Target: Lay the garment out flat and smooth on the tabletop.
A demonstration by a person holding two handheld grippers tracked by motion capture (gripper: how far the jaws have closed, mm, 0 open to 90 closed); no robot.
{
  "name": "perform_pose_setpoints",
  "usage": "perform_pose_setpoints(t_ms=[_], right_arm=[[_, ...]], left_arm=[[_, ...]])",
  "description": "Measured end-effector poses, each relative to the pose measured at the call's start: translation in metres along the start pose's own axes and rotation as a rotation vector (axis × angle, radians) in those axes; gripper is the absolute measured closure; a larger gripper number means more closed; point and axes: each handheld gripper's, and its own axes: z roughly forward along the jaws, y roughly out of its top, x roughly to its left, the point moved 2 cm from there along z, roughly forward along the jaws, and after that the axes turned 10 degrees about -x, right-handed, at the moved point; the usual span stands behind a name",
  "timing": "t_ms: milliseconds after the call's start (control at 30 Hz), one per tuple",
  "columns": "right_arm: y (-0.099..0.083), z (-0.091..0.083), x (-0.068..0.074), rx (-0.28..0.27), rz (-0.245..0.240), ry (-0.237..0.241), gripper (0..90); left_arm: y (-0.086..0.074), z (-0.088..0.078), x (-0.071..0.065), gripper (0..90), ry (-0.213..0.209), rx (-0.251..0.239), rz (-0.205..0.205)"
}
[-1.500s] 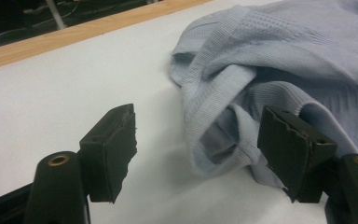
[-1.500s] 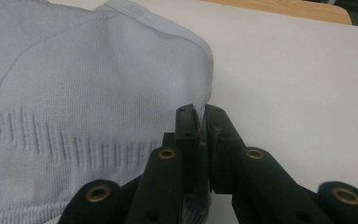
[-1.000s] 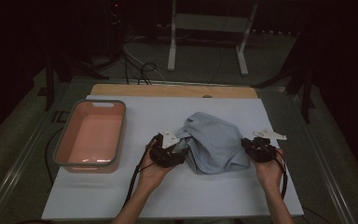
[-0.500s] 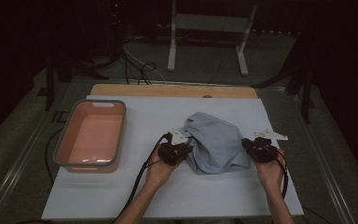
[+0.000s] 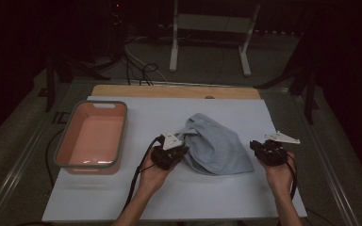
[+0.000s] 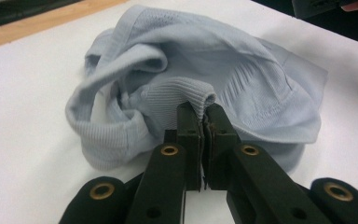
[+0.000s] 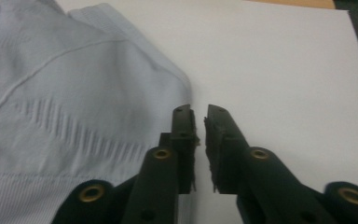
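A light blue knitted garment (image 5: 217, 148) lies crumpled on the white board (image 5: 179, 197). At its left edge my left gripper (image 5: 183, 149) is shut on a ribbed fold (image 6: 186, 95), which pokes up between the black jaws of the left gripper (image 6: 203, 112). At the garment's right corner sits my right gripper (image 5: 254, 146). The right gripper's (image 7: 199, 114) jaws have just been opening and stand a narrow gap apart with nothing between them. The garment's edge (image 7: 177, 79) lies just left of its left jaw.
A salmon-pink tub (image 5: 102, 102) with a grey rim stands at the left of the board. A wooden strip (image 5: 169, 91) runs along the board's far edge. Beyond the table, a white stand (image 5: 207, 23) and cables sit on the dark floor.
My left gripper moved right into the garment's left edge, then drew back a little to the left with the fold. The right hand stayed in place.
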Motion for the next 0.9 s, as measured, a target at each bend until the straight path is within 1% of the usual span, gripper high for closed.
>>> perform_pose_setpoints(t_ms=[33,67,100,167,200,233,267,333,467,600,667,700,767,800,833,900], right_arm=[[0.000,0.000,0.001,0.002,-0.008,0.009,75.1],[0.000,0.000,0.001,0.002,-0.008,0.009,75.1],[0.000,0.000,0.003,0.003,-0.013,0.011,72.0],[-0.002,-0.001,0.010,0.019,-0.044,0.035,58.6],[-0.004,-0.002,0.012,0.027,-0.055,0.041,57.0],[-0.004,-0.002,0.012,0.027,-0.055,0.041,57.0],[-0.007,-0.004,0.016,0.042,-0.070,0.061,52.8],[-0.012,-0.006,0.018,0.057,-0.083,0.070,50.3],[-0.021,-0.013,0.021,0.080,-0.087,0.102,48.9],[-0.032,-0.020,0.022,0.108,-0.085,0.124,49.1],[-0.035,-0.022,0.022,0.116,-0.082,0.126,49.4],[-0.041,-0.024,0.022,0.133,-0.080,0.135,50.2],[-0.047,-0.026,0.022,0.151,-0.084,0.142,51.5],[-0.047,-0.026,0.022,0.151,-0.084,0.142,51.5],[-0.052,-0.027,0.023,0.170,-0.080,0.148,53.3],[-0.056,-0.027,0.023,0.193,-0.078,0.157,55.9]], left_arm=[[-0.001,-0.002,0.001,87.6,0.000,0.000,0.000],[-0.001,-0.002,0.001,87.6,0.000,0.000,0.000],[-0.004,-0.007,0.001,87.6,-0.001,-0.003,-0.007],[-0.006,-0.016,0.002,87.6,-0.003,-0.011,-0.010],[-0.006,-0.019,0.002,87.6,-0.005,-0.013,-0.011],[-0.006,-0.019,0.002,87.6,-0.005,-0.013,-0.011],[-0.006,-0.021,0.002,87.6,-0.002,-0.014,-0.007],[-0.008,-0.027,0.002,87.6,0.003,-0.016,-0.005],[-0.010,-0.031,0.001,87.6,0.003,-0.018,-0.004],[-0.011,-0.032,0.001,87.4,0.004,-0.017,-0.004],[-0.012,-0.033,0.001,87.3,0.004,-0.016,-0.002],[-0.013,-0.033,0.001,87.3,0.005,-0.015,-0.003],[-0.014,-0.034,0.001,87.3,0.007,-0.012,-0.001],[-0.014,-0.034,0.001,87.3,0.007,-0.012,-0.001],[-0.016,-0.036,0.002,87.3,0.013,-0.011,-0.006],[-0.017,-0.037,0.003,87.4,0.017,-0.008,-0.009]])
